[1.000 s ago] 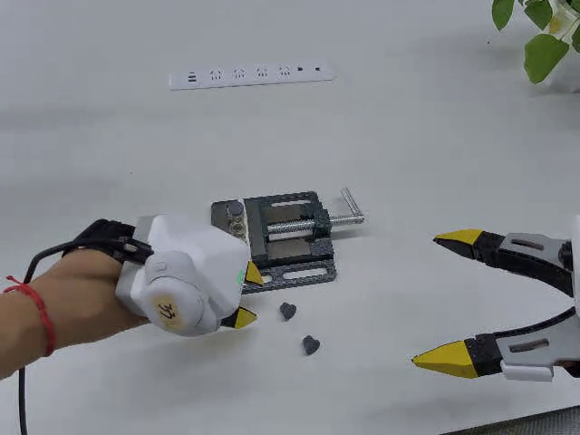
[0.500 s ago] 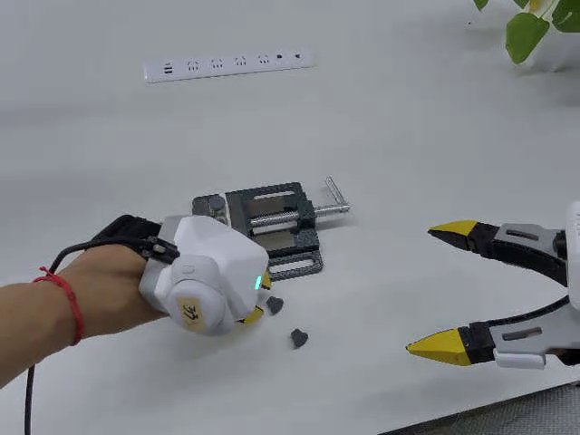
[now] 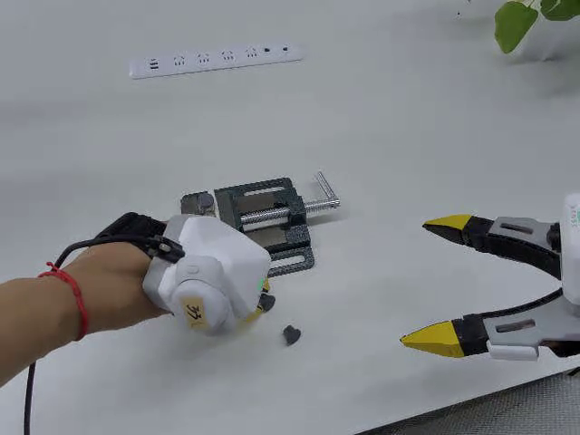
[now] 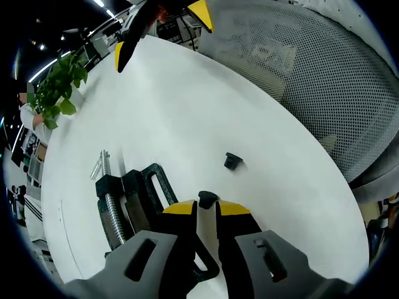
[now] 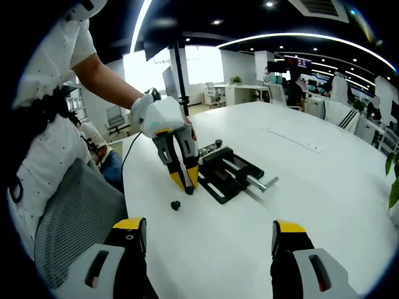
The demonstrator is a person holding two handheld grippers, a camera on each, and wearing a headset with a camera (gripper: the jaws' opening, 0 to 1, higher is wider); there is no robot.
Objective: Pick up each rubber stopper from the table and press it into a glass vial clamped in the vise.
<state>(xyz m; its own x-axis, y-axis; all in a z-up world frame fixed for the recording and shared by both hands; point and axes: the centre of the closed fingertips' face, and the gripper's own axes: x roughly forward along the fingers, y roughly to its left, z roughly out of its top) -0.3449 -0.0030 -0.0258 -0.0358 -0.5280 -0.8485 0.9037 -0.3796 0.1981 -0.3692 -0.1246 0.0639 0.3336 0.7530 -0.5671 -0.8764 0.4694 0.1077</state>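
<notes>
Left fingers [image 4: 181,208] flank stopper [image 4: 207,199] at tips (grip unclear); right fingers [image 5: 129,225] wide apart.

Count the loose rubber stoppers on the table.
2. One stopper at the left gripper's fingers, by the vise; the other stopper lies apart on the table. More may be hidden.

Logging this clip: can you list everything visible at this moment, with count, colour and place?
vise: one, dark grey, mid-table
rubber stoppers: two, black, on the table near the vise
power strip: one, white, far side
plant: one, green, far right corner
table: one, white
left gripper: one, white, yellow tips, jaws nearly together at a stopper, grip unclear
right gripper: one, yellow tips, open, holding nothing
</notes>
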